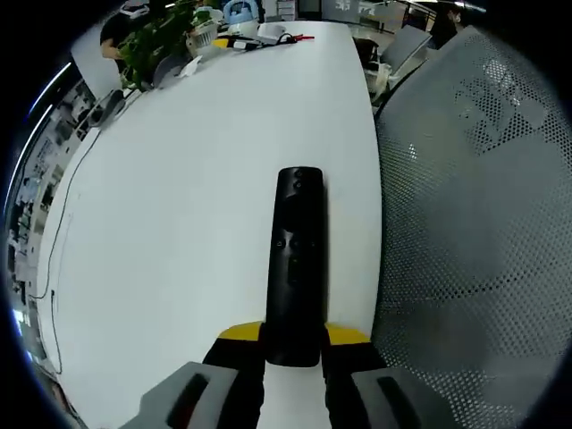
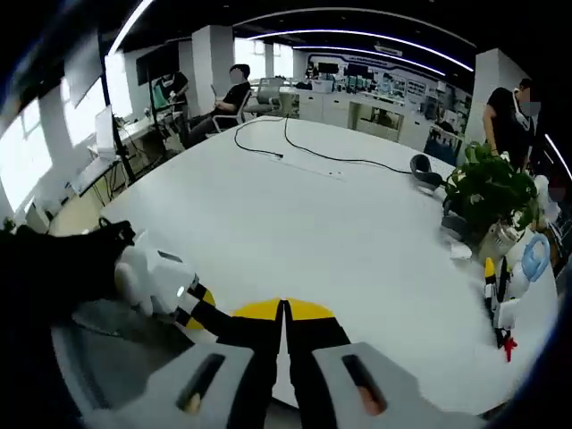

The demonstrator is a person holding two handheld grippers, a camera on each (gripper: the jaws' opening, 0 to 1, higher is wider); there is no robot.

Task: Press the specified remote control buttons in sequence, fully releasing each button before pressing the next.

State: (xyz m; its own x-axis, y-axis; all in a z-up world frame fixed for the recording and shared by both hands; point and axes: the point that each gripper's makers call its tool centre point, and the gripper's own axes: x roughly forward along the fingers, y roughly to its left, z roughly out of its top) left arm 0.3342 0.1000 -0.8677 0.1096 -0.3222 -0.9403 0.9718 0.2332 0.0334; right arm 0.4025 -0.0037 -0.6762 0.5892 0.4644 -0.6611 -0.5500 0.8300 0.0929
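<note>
Remote control point(image 1: 295, 259) gripped at its near end between my left fingers point(image 1: 293, 344), lying out over the counter point(image 1: 179, 197). Right fingers point(image 2: 284, 315) pressed together, empty, not yet at any button; presses apparently remain.

My left gripper point(image 1: 293, 357) jaws clamped on black remote point(image 1: 296, 259), remote stretching ahead over white worktop point(image 1: 179, 206), mesh chair point(image 1: 474, 223) beside
</note>
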